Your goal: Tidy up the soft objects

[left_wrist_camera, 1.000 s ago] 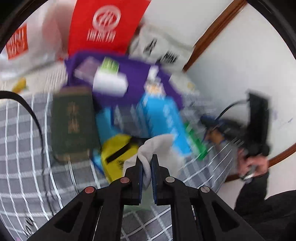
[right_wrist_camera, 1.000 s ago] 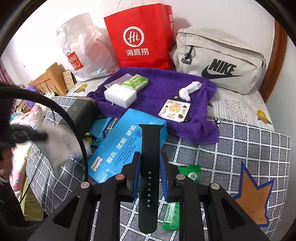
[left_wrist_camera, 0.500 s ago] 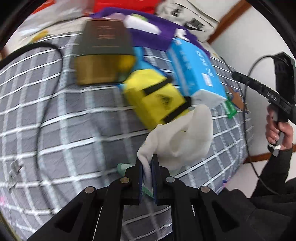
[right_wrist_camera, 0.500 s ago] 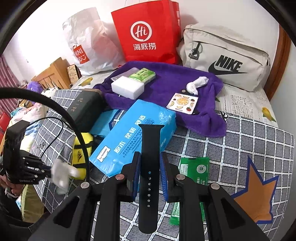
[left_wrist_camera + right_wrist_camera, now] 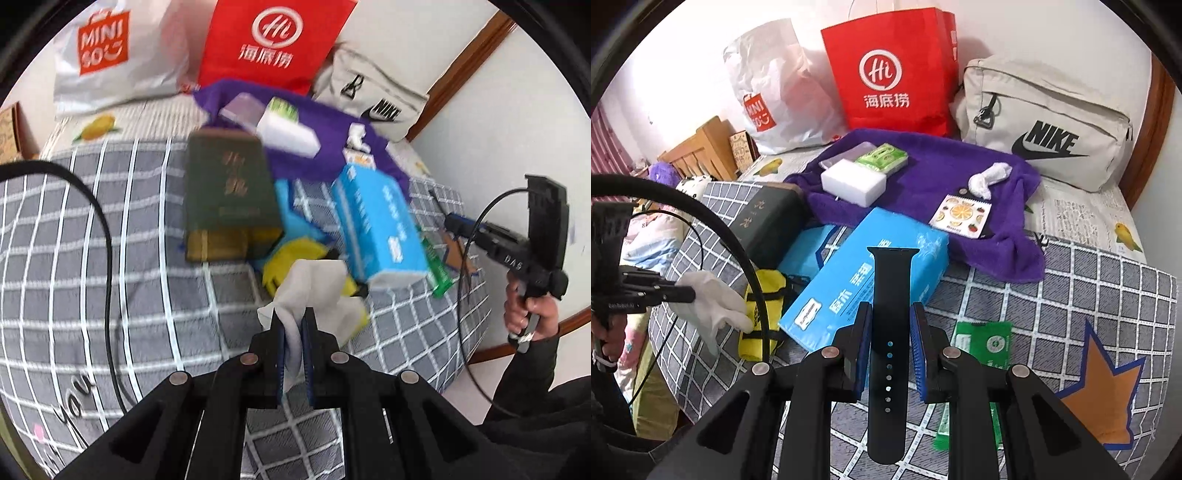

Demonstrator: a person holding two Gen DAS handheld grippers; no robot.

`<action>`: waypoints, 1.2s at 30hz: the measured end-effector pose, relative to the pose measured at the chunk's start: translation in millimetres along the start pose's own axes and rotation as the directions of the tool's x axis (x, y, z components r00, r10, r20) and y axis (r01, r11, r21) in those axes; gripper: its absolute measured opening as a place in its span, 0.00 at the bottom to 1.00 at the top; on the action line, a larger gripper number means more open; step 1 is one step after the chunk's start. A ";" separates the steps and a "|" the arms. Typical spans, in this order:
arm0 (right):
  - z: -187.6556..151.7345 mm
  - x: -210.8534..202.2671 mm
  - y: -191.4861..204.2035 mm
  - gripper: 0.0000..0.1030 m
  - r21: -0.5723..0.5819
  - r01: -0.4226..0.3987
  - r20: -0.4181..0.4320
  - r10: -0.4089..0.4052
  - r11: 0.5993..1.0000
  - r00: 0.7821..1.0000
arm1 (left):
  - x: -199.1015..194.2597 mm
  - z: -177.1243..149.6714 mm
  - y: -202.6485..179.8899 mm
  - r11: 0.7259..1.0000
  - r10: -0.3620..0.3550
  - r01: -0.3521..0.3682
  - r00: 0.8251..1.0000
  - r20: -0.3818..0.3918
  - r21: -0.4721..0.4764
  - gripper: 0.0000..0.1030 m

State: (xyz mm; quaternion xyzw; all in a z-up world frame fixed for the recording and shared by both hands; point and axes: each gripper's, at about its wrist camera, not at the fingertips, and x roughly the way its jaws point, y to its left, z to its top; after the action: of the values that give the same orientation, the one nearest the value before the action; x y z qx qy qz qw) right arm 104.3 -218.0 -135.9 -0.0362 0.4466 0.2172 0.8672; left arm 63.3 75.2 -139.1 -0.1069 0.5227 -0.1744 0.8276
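Both tongs were clamped: the left tongs (image 5: 293, 332) pinched a white cloth (image 5: 314, 291) above the checked bedspread (image 5: 110, 280), and the right tongs (image 5: 889, 332) gripped a black watch strap (image 5: 890, 332) standing upright between the blue pads (image 5: 862, 343). Beyond the cloth, at twelve o'clock, lay a yellow pouch (image 5: 762, 295), then a blue tissue pack (image 5: 864, 280) and a dark green book (image 5: 229, 195). Farther on, a purple towel (image 5: 931, 162) carried a white sponge (image 5: 853, 181). Against the wall stood a red paper bag (image 5: 890, 70) and a beige Nike bag (image 5: 1045, 125).
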 end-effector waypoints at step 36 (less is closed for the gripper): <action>124.2 43.5 -38.3 0.20 0.060 0.079 0.053 -0.082 0.995 0.995 | -1.6 194.9 33.3 1.000 -0.005 0.002 0.985 0.170 0.018 0.09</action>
State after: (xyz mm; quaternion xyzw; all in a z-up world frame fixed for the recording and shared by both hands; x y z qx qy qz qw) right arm 236.2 -205.7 -101.0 -0.0232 0.4269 0.1700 0.8879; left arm 244.4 105.3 -65.8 -0.1150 0.4485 -0.1707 0.8698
